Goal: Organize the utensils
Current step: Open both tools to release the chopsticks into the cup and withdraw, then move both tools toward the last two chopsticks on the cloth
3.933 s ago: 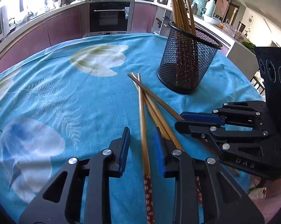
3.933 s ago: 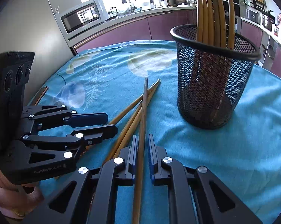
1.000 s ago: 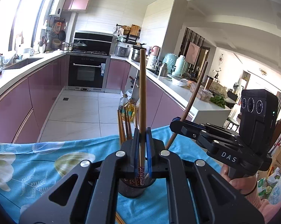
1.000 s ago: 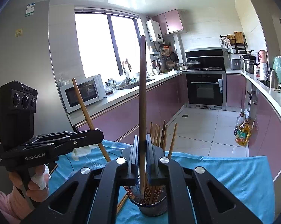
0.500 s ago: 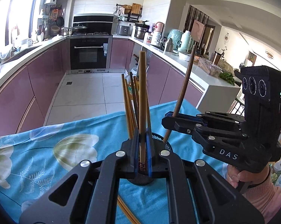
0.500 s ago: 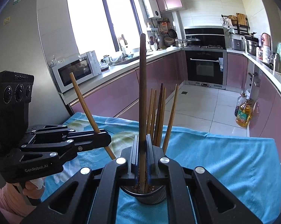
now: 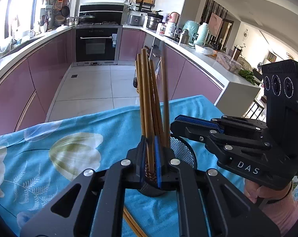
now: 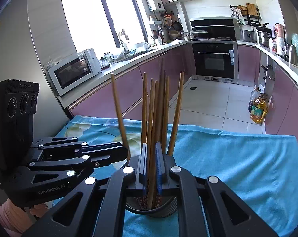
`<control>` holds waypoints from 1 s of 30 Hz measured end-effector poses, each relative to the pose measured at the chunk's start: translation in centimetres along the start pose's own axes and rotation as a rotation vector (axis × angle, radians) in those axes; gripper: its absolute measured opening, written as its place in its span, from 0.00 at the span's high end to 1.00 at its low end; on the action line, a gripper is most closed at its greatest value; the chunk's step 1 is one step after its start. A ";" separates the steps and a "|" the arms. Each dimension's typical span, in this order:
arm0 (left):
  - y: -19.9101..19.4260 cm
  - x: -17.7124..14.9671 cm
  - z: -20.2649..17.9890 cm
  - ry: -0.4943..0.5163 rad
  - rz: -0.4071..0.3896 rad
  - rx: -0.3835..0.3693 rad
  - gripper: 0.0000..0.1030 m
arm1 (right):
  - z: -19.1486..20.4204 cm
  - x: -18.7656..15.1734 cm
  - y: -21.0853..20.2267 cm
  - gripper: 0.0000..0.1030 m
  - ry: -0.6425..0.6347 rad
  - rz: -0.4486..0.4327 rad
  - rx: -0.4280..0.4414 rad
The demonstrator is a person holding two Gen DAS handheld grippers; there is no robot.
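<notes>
In the left wrist view my left gripper [image 7: 149,156] is shut on an upright wooden chopstick [image 7: 146,98] whose patterned lower end sits inside the black mesh cup [image 7: 185,152]. My right gripper [image 7: 173,125] reaches in from the right, and a blurred chopstick [image 7: 165,98] stands at its fingertips. In the right wrist view my right gripper [image 8: 151,158] stands over the cup [image 8: 168,207], with a chopstick shaft [image 8: 151,130] in the narrow gap between its pads. My left gripper [image 8: 125,151] holds a tilted chopstick [image 8: 118,110]. Several chopsticks [image 8: 176,114] stand in the cup.
The cup stands on a blue flowered tablecloth [image 7: 50,158] near the table's far edge [image 8: 228,130]. Two loose chopsticks [image 7: 131,223] lie on the cloth under my left gripper. Beyond are pink kitchen cabinets, an oven [image 7: 97,45] and an oil bottle [image 8: 257,110] on the floor.
Both grippers have come down and tipped forward over the cup, each bringing a chopstick lifted from the cloth. The lower ends now sit inside the cup, and the right chopstick's top shows much lower.
</notes>
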State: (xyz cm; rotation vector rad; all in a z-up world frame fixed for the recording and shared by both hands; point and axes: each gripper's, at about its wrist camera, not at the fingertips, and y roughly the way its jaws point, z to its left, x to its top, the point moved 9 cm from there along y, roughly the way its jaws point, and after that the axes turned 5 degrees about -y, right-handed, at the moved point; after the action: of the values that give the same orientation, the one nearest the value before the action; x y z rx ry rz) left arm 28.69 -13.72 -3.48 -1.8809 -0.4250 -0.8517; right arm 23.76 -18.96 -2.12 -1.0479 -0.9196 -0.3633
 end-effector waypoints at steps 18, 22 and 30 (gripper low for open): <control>-4.8 -5.4 4.0 -0.036 -0.087 0.097 0.55 | 4.3 -4.0 -3.5 0.59 -0.081 -0.035 0.081; -4.2 -9.4 5.1 -0.032 -0.019 0.139 0.53 | 5.2 -6.7 -2.7 0.57 -0.069 0.020 0.107; -1.5 -16.4 5.7 -0.026 0.118 0.164 0.53 | 5.4 -12.0 0.1 0.57 0.002 0.144 0.119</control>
State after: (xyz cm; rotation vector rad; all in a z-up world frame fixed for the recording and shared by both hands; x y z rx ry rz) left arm 18.53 -6.72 -15.81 -1.7493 -0.3847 -0.6936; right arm 14.20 -16.09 -10.64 -0.9973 -0.8478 -0.1870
